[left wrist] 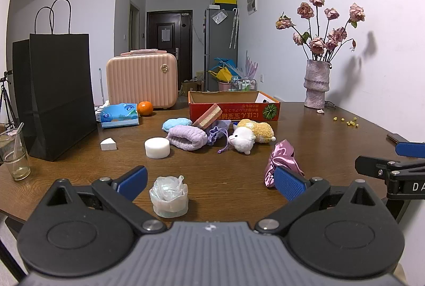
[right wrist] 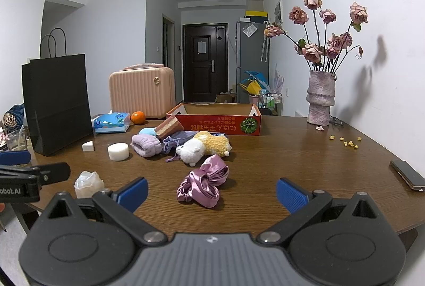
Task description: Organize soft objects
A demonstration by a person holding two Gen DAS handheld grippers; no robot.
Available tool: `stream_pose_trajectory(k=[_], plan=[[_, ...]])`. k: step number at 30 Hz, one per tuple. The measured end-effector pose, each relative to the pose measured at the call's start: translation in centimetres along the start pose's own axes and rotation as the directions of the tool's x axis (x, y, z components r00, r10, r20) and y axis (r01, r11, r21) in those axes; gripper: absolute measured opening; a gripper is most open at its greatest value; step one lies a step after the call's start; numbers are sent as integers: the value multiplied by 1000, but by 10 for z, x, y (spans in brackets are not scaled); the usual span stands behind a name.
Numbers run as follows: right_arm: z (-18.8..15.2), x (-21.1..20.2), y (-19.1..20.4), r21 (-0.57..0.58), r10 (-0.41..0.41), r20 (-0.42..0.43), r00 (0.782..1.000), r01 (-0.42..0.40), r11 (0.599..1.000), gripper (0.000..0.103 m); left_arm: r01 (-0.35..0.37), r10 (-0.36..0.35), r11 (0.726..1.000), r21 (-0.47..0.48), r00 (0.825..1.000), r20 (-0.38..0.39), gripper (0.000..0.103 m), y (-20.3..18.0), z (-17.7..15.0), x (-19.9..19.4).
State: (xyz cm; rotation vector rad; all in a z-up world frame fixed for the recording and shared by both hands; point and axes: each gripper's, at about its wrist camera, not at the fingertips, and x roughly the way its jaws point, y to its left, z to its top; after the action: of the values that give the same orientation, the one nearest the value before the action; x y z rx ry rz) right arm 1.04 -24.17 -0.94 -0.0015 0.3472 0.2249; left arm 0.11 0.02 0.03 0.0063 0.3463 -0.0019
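Observation:
Soft things lie in a cluster mid-table: a lilac rolled towel [left wrist: 186, 137] [right wrist: 146, 144], a light blue cloth [left wrist: 176, 124] [right wrist: 147, 131], a purple drawstring pouch [left wrist: 218, 132] [right wrist: 175, 140], a striped sponge block [left wrist: 208, 118] [right wrist: 169, 127], and a white and yellow plush sheep [left wrist: 251, 136] [right wrist: 204, 147]. A pink satin scrunchie cap [left wrist: 280, 161] [right wrist: 205, 182] lies nearer. An orange cardboard box [left wrist: 233, 110] [right wrist: 215, 124] stands open behind them. My left gripper [left wrist: 209, 183] is open, with a crumpled clear plastic cup [left wrist: 169, 195] [right wrist: 87, 183] between its fingers, untouched. My right gripper [right wrist: 211, 191] is open just before the satin cap.
A black paper bag [left wrist: 58, 97] [right wrist: 57, 102], a glass [left wrist: 14, 156], a tissue pack [left wrist: 120, 115], an orange [left wrist: 145, 108], a pink case [left wrist: 142, 79], a white round block [left wrist: 157, 148] and a white wedge [left wrist: 108, 144] sit left. A vase of roses [right wrist: 320, 100] and a phone [right wrist: 407, 174] are right.

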Motion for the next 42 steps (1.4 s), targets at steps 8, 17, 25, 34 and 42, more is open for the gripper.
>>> stream_pose_trajectory(k=[8,17,25,34,42], plan=[[0,-1,0,-3,-1,0,1000,1,1000,103,0,0,1000,0,1000,-1,103,0,0,0],[0,-1,2,-4,-2,0,1000,2,1000,103,1,-1,1000,-1,1000,-1,103,0,0,0],[1,-5,0,-4,-2,4,1000,2,1000,103,0,0,1000,1,1000,0,103,1,-7,4],[2,-3,-2,-7,-5,5,1000,5,1000,103,1,-1,1000,2,1000,2,103,-3,-8,7],[0,-10,0,-13,-8,7,1000,8,1000,103,1,-1,1000,2,1000,2,103,-3,-7,6]])
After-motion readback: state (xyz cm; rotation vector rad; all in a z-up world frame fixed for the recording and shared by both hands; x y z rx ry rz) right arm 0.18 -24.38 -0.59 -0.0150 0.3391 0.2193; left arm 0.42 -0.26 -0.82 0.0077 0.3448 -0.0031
